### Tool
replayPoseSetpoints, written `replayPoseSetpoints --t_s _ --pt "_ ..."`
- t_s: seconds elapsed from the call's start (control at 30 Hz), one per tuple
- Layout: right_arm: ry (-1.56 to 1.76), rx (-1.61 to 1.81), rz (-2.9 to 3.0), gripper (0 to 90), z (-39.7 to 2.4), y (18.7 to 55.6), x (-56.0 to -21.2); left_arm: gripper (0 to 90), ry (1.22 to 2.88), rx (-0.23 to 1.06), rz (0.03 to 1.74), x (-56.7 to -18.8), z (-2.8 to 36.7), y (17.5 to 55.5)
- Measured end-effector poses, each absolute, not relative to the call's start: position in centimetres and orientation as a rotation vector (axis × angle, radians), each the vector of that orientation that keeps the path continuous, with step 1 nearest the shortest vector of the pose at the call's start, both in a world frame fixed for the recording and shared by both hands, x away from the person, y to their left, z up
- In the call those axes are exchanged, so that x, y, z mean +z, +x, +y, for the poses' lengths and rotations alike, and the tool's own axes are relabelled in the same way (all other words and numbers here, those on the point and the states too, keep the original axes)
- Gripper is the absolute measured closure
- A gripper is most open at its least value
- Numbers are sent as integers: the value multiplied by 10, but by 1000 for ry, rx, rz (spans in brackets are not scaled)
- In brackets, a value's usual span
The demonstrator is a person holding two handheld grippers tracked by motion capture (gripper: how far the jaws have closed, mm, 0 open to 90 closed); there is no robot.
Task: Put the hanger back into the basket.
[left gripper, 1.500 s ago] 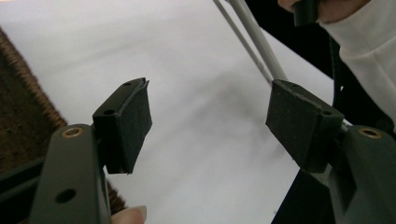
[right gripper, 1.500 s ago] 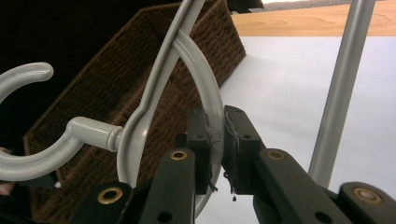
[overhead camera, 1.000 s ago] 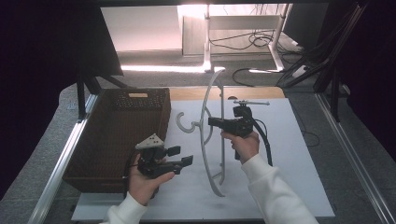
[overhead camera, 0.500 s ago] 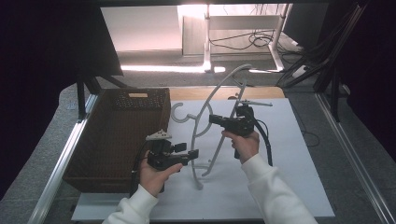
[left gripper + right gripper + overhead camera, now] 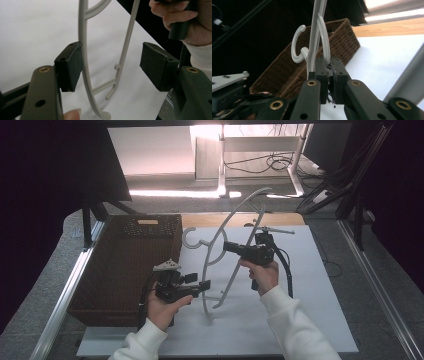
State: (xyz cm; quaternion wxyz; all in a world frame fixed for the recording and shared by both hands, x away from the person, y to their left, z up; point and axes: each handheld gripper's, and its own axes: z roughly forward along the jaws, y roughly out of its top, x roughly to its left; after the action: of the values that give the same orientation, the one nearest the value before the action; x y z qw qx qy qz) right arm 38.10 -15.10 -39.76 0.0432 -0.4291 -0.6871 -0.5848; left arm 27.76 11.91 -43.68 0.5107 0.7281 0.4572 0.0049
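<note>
A white plastic hanger [image 5: 238, 211] stands tilted above the white table top [image 5: 310, 305], with its hook [image 5: 191, 238] towards the basket. My right gripper [image 5: 226, 246] is shut on the hanger near its neck; in the right gripper view the pads [image 5: 329, 67] pinch the white bars [image 5: 315, 30] just beside the hook [image 5: 297, 51]. My left gripper [image 5: 205, 285] is open around the hanger's lower arm. In the left gripper view that arm [image 5: 83, 37] runs close by the left pad [image 5: 75, 63], while the right pad [image 5: 155, 66] stands well apart from it.
A brown wicker basket [image 5: 125, 265] sits on the table's left side, close beside my left hand. A thin grey rod [image 5: 275, 228] lies behind the right gripper. Metal rails [image 5: 65, 300] run along both table sides. Cables lie on the floor beyond.
The left gripper has moved right until its jaws came around the hanger's lower arm. The hanger has tilted, its lower end swinging left and its top right. The right hand has stayed put.
</note>
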Motion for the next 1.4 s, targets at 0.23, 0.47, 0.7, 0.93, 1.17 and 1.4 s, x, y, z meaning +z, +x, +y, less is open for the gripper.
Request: replayPoseSetpoints --t_s 0.23,0.47,0.7,0.93,1.17,1.4 --pt "-1241 -1808 -2029 856 -160 375 -394 344 1757 22 1097 -437 118 278" --pt "-1149 -1830 -1968 855 -167 364 -391 421 1762 -6 1066 -437 113 280" --pt "-1103 -1813 -1925 853 -166 359 -393 586 1759 -77 1043 -440 108 286" --pt "-1082 -1793 -1933 843 -163 361 -396 816 1746 -151 1017 -440 109 288" --pt "-1107 -1759 -1918 797 -165 364 -399 859 1684 -188 982 -435 116 287" --pt "-1121 -1742 -1925 788 -165 367 -405 879 1659 -212 972 -430 121 287"
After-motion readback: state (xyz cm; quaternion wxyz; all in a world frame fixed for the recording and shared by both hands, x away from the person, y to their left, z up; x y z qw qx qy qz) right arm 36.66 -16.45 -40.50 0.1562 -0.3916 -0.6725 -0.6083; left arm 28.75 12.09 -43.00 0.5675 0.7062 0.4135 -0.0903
